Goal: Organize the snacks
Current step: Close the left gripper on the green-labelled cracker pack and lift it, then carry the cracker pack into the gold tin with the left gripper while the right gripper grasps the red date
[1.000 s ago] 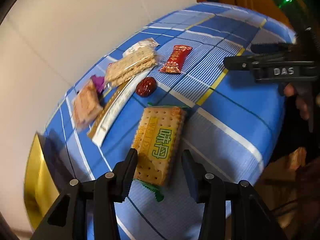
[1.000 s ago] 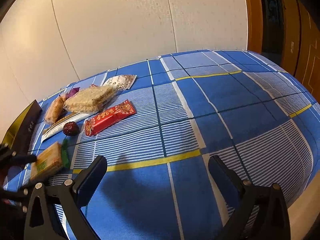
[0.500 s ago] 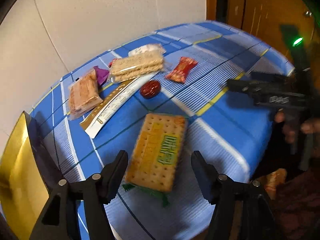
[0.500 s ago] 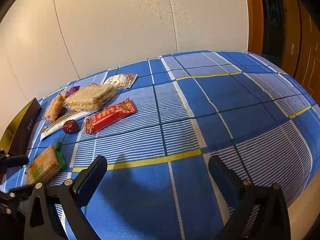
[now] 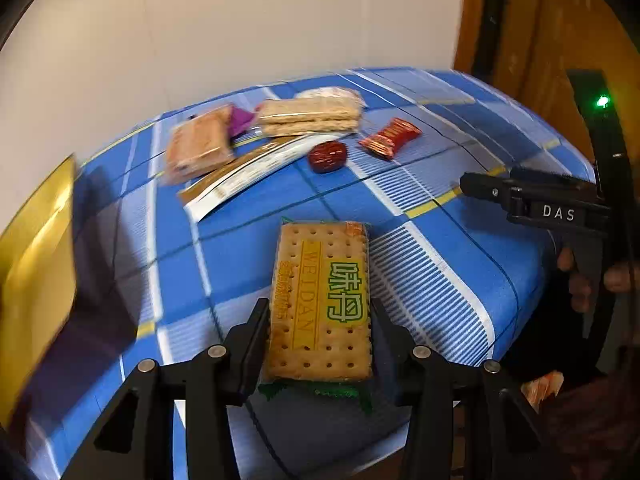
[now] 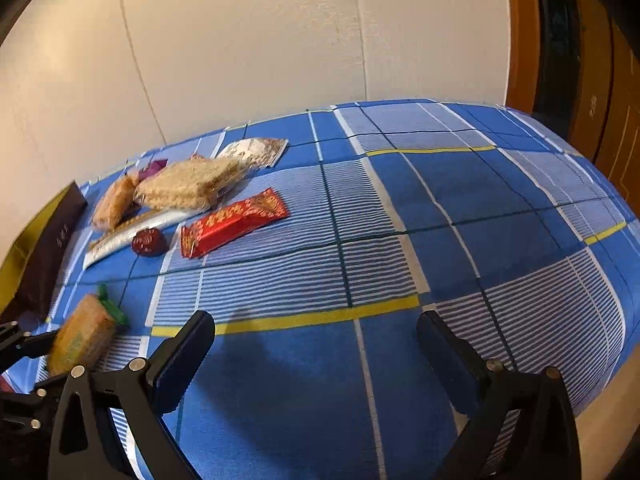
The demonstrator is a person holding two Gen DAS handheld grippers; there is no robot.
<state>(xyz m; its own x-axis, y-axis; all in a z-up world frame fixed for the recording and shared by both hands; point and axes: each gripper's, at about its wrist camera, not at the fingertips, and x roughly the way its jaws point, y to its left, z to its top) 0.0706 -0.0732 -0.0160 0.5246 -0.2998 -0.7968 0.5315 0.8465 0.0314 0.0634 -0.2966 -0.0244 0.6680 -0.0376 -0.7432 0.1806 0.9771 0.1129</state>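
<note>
Where the left gripper (image 5: 320,332) sits nearest the lens, its jaws have just been closing and now press both long edges of the cracker pack (image 5: 320,300), which lies on the near edge of the blue plaid tabletop (image 5: 440,280).

Right gripper (image 6: 316,344): jaws spread wide, nothing between them, above bare cloth at the near edge.

Beyond the cracker pack, toward the wall:
- date (image 5: 327,156), dark red, wrapped, beside the end of a long white-and-gold sachet (image 5: 244,176).
- red candy bar (image 6: 234,222), just right of the date, apart from it.
- small biscuit pack (image 5: 198,146), left of the sachet, blurred.
- purple wrapper (image 5: 240,120), between the small pack and the large wafer pack (image 5: 308,117).
- pale packet (image 6: 256,150), farthest, partly behind the wafer pack.

At the left edge of the tabletop: gold-lined dark box (image 5: 36,272), standing up off the cloth.
</note>
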